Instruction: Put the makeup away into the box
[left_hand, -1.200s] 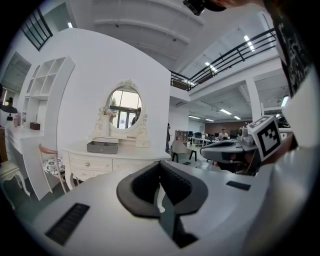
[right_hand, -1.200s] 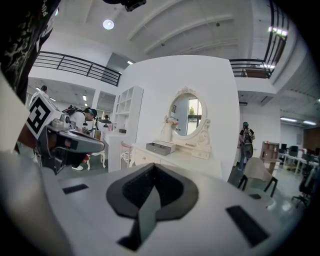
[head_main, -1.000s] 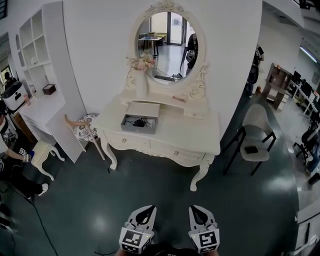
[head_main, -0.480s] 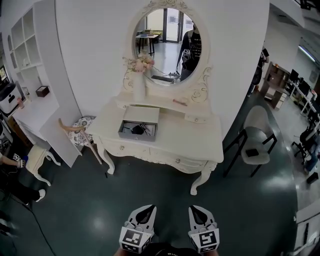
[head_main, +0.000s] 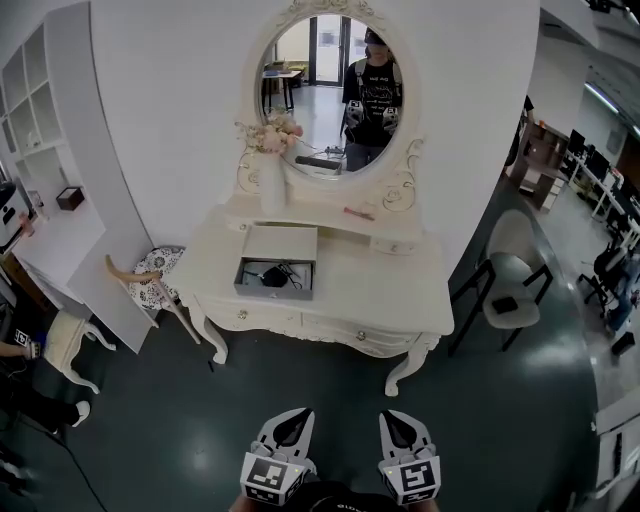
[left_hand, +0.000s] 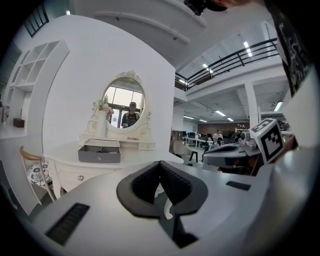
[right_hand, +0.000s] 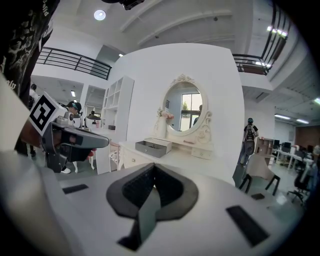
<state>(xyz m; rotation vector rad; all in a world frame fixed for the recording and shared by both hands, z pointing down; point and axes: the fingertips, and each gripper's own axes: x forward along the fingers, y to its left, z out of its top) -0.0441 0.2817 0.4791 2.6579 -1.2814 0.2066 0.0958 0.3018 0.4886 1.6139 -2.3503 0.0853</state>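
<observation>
Both tongs are held low at the bottom edge of the head view, side by side and well apart from the furniture. The left tongs (head_main: 299, 412) are clenched, the tips meet and nothing is between them. The right tongs (head_main: 389, 414) are clenched in the same way and also carry nothing.

A stretch of dark green floor (head_main: 300, 385) lies between the tongs and the white worktop (head_main: 375, 285), which stands against the white wall. On the left half of the worktop sits the grey box (head_main: 272, 292), open, with its lid leaning back. Some small dark things (head_main: 272, 274) lie inside it; I cannot tell what they are. A thin pink thing (head_main: 358, 213) lies on the ledge under the oval mirror (head_main: 325, 90), well apart from the box; it may be makeup, but it is too small to tell.

A white vase with flowers (head_main: 270, 178) stands just behind the box. A wooden chair (head_main: 150, 280) with a patterned seat stands at the left corner of the worktop, and a grey chair (head_main: 510, 275) at its right side. White shelves (head_main: 40, 150) stand further left.
</observation>
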